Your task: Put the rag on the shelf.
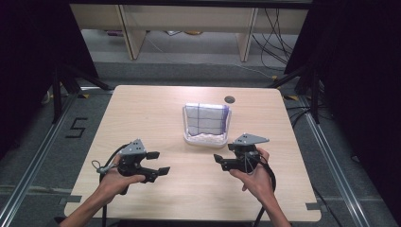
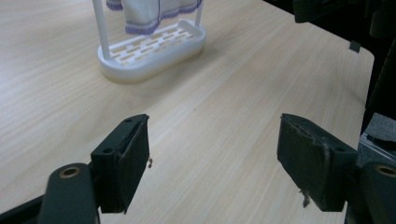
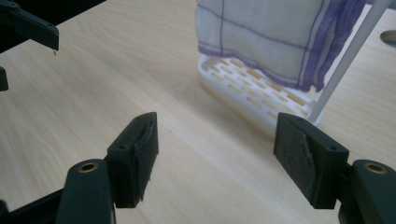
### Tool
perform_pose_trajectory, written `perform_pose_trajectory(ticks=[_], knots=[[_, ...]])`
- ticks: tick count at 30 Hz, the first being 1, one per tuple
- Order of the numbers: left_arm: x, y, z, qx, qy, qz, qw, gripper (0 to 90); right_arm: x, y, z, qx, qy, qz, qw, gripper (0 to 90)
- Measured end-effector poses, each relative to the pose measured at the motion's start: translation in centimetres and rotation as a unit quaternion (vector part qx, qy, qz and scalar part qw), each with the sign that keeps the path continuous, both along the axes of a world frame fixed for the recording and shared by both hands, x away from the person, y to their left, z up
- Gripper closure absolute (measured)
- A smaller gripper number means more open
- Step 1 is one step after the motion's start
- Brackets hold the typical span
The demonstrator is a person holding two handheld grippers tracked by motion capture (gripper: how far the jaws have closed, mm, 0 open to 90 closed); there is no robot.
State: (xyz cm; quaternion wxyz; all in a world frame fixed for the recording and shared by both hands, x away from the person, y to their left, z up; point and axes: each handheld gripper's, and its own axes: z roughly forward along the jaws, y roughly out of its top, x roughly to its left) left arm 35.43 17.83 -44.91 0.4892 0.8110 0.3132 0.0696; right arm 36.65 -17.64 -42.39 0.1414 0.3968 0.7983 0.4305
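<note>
Two hands are entering from the near edge of the table [image 1: 142, 109], each carrying one gripper. The left hand [image 1: 116, 179] is holding the left gripper [image 1: 160, 163] low over the near left part of the tabletop, its jaws pointing level toward the right. The right hand [image 1: 255, 177] is holding the right gripper [image 1: 218, 161] over the near right part, its jaws pointing level toward the left, so that the two grippers are facing each other with bare wood lying between them. One forearm is trailing back from each hand toward the bottom of the high view, and one cable is hanging from each gripper.

In the left gripper view the two black jaws are standing wide apart with nothing between them. In the right gripper view the jaws are likewise standing wide apart over bare wood, gripping nothing.

One white rack [image 1: 204, 138] is sitting near the table's middle, beyond both grippers and closer to the right one, well apart from either. Its slotted base [image 3: 254, 91] is resting flat on the wood, and thin white posts [image 2: 101, 28] are rising from it. One cloth [image 1: 206, 118], white with purple lines forming a grid, is hanging from the rack, its lower hem [image 3: 261, 58] just above the base.
</note>
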Motion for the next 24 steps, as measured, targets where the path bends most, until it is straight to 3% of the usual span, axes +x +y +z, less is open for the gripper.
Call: perform_pose_trajectory(ticks=[1,3,5,6,7,9,11,13,17,24], knots=[[-0.2,0.2,-0.3,0.002,0.001,-0.004,1.0000,24.8,-0.1,-0.1,-0.2,-0.002,-0.001,0.009,1.0000,32.1],[-0.7,0.4,-0.7,0.003,0.003,-0.001,1.0000,24.8,-1.0,-0.1,-0.7,-0.002,0.014,0.000,0.9999,32.1],[-1.0,0.6,-1.0,0.008,0.007,-0.005,0.9999,24.7,-1.2,-0.2,-1.3,0.000,0.007,0.009,0.9999,32.2],[-1.3,0.6,-1.3,0.001,0.008,0.000,1.0000,24.7,-1.6,-0.1,-1.6,0.000,0.017,0.006,0.9998,32.2],[-1.4,0.7,-1.4,0.008,0.006,-0.003,0.9999,24.7,-1.8,-0.3,-1.7,-0.015,0.014,0.008,0.9997,32.2],[-1.7,0.7,-1.7,0.011,0.003,-0.001,0.9999,24.7,-2.2,-0.3,-2.3,-0.016,0.017,0.010,0.9997,32.1],[-2.0,0.7,-2.1,0.014,0.004,0.003,0.9999,24.6,-2.7,-0.1,-2.8,-0.012,0.032,0.008,0.9994,32.1],[-2.1,0.8,-2.4,0.018,0.011,0.001,0.9998,24.6,-2.9,-0.2,-3.3,-0.018,0.026,0.012,0.9994,32.0],[-2.4,0.9,-3.2,0.023,0.020,0.005,0.9995,24.7,-3.6,-0.2,-4.4,-0.028,0.040,0.019,0.9986,31.5],[-3.1,1.1,-4.2,0.036,0.013,0.003,0.9993,24.3,-5.0,-0.1,-6.0,-0.041,0.063,0.019,0.9970,26.8]])
